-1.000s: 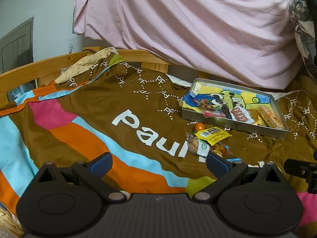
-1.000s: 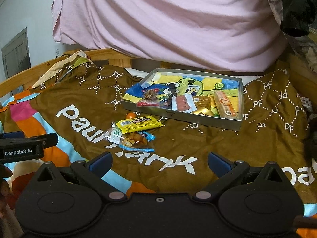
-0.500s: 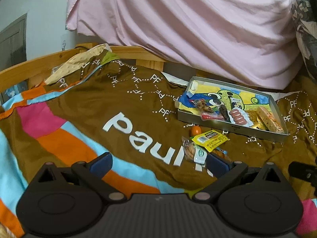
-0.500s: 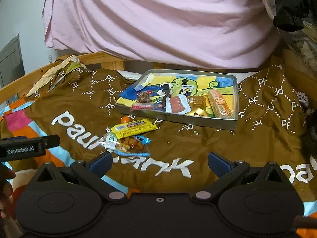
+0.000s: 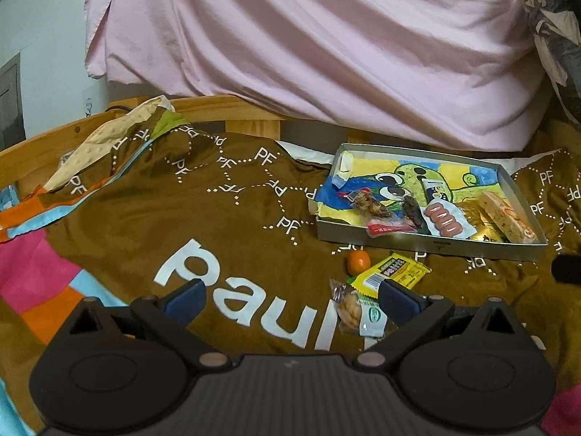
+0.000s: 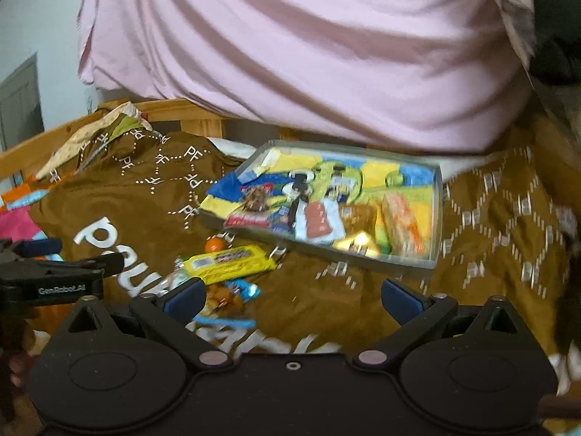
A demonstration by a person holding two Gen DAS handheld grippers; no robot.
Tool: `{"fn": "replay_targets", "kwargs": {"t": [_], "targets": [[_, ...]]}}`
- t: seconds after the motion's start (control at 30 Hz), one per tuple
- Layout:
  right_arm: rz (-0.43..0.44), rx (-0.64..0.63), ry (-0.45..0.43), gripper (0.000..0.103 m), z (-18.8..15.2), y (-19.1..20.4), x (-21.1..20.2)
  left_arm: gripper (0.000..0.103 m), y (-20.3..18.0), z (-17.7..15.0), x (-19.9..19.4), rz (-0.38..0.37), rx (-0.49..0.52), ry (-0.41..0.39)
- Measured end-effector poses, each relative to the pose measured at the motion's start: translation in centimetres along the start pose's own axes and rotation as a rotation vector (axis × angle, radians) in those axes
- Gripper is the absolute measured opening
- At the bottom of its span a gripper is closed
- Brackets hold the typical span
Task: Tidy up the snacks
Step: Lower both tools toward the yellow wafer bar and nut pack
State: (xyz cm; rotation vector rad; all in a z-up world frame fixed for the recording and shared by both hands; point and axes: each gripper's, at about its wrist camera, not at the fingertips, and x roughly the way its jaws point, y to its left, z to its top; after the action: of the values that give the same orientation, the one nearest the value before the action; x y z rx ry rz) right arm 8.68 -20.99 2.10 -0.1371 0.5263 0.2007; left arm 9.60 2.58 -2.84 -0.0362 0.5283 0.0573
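While both tools stand with their jaws wide and hold nothing, the left tool point(image 5: 290, 299) sits low in its frame over a glossy brown bedspread point(image 5: 203, 225) printed with white letters and dotted "PF" patterns; the right tool point(image 6: 290, 299) hangs likewise at the bottom of its own frame. A shallow rectangular metal tray point(image 5: 428, 245) lies on the spread in the right half of the left view, lined with a bright cartoon drawing and carrying crinkly wrapped snacks, among them a clear pack of pink sausages point(image 5: 445, 218) and a pale oblong bar point(image 5: 506, 216). Just below the tray, loose on the cloth, lie a small round orange fruit point(image 5: 358, 262), a flat yellow wrapper point(image 5: 390, 274) and a clear bag of nuts point(image 5: 354, 310), the last partly hidden behind the left tool's blue right finger. A soft pink sheet point(image 5: 326, 47) fills the upper frame above a wooden bed rail point(image 5: 47, 145); the right view is smeared, so its tray contents read poorly, and the left tool is cut off at its left edge.
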Motion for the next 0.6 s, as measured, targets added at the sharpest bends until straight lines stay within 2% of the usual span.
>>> {"fn": "replay_targets", "kwargs": {"t": [0.2,0.47,0.6], "targets": [[0.005,-0.05,-0.011,0.102,0.9,-1.5,3.1,0.103,0.1,0.3,2.1,-0.005,0.002,0.008],[0.091,-0.042,0.077,0.102,-0.5,-0.7,7.3,0.103,0.4,0.8,5.6,-0.006,-0.014,0.032],[0.173,0.004,0.121,0.102,-1.3,0.5,9.0,0.103,0.9,0.9,7.6,-0.078,-0.047,0.073]]}}
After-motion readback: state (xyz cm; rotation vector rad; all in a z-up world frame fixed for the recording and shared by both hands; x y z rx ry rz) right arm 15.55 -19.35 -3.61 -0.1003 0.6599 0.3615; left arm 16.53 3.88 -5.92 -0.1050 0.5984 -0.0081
